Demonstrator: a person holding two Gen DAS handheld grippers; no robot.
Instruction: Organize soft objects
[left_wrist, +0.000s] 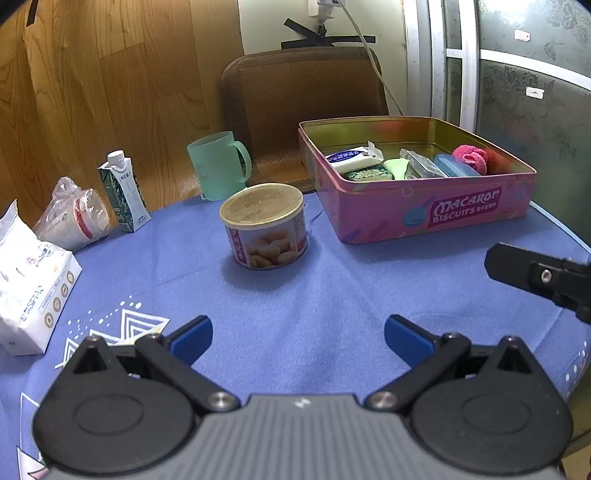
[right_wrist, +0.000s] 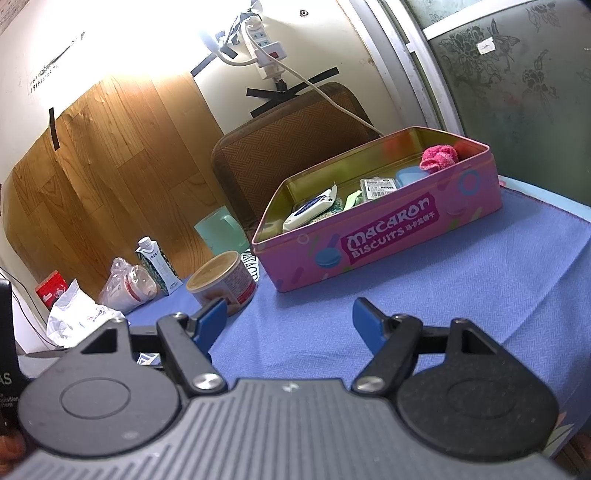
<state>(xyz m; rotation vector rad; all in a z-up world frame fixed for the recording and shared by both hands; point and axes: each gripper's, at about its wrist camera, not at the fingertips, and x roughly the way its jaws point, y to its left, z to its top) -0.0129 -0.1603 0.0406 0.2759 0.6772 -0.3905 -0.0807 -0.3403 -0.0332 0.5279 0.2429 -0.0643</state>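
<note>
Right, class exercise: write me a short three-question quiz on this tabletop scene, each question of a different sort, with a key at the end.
1. True or false: the pink fluffy item lies inside the pink biscuit tin.
2. Multiple choice: what stands nearest the round can on the blue tablecloth? A) green mug B) tissue pack C) wrapped cup
3. Fill in: both the left gripper and the right gripper have their jaws ____ with nothing between them.

Key: 1 true; 2 A; 3 open.
</note>
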